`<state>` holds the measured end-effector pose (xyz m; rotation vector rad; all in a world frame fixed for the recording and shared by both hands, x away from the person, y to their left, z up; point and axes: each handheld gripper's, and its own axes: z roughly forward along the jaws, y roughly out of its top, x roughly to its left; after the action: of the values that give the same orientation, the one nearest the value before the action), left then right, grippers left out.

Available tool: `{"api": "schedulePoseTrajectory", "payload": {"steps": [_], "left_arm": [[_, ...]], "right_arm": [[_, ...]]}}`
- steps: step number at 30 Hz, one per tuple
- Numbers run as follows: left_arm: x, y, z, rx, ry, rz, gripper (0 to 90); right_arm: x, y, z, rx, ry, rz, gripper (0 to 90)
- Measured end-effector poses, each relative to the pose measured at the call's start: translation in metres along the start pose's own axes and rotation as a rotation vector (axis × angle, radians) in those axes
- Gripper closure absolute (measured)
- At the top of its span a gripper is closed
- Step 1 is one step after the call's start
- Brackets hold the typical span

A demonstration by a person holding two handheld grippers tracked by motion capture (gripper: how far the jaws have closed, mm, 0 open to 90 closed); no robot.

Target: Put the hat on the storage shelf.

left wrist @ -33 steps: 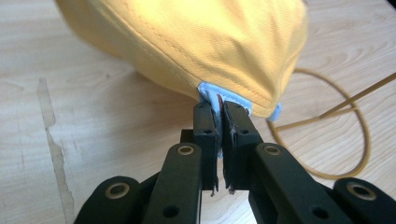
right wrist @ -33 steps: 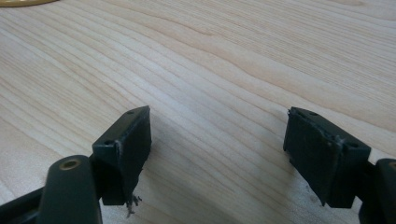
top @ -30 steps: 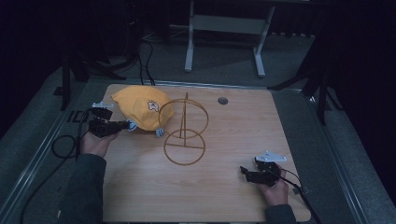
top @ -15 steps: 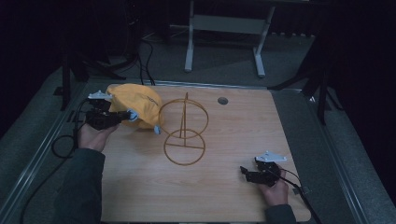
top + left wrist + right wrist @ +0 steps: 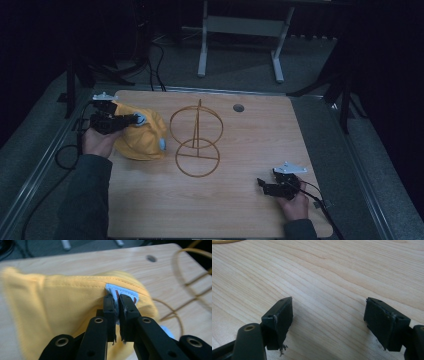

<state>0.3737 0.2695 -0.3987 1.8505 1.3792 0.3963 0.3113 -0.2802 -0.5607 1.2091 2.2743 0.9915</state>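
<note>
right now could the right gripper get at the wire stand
Probably yes. The right gripper rests open on the table, jaws toward the wire stand, with bare wood between them. The yellow cloth, pinched by the left gripper, lies on the stand's far side.

Left gripper (image 5: 134, 119) moved away from wire stand (image 5: 196, 138), toward left edge of bench (image 5: 260, 150), then slightly back toward person. Yellow cap (image 5: 140, 137), pinched at pale blue tab (image 5: 120, 293), went with it: before, cap touched stand's upper ring; now gap between them. Cap changed from wide, flat shape to narrower, hanging shape, lower part on bench. Left hand (image 5: 97, 142) followed.
</note>
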Motion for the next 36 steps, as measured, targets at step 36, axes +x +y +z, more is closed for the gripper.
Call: {"api": "schedulePoseTrajectory", "payload": {"steps": [36], "left_arm": [[-0.024,-0.009,0.017,0.133,0.101,0.081,48.5]], "right_arm": [[0.0,0.0,0.0,0.0,0.0,0.0,23.2]]}}
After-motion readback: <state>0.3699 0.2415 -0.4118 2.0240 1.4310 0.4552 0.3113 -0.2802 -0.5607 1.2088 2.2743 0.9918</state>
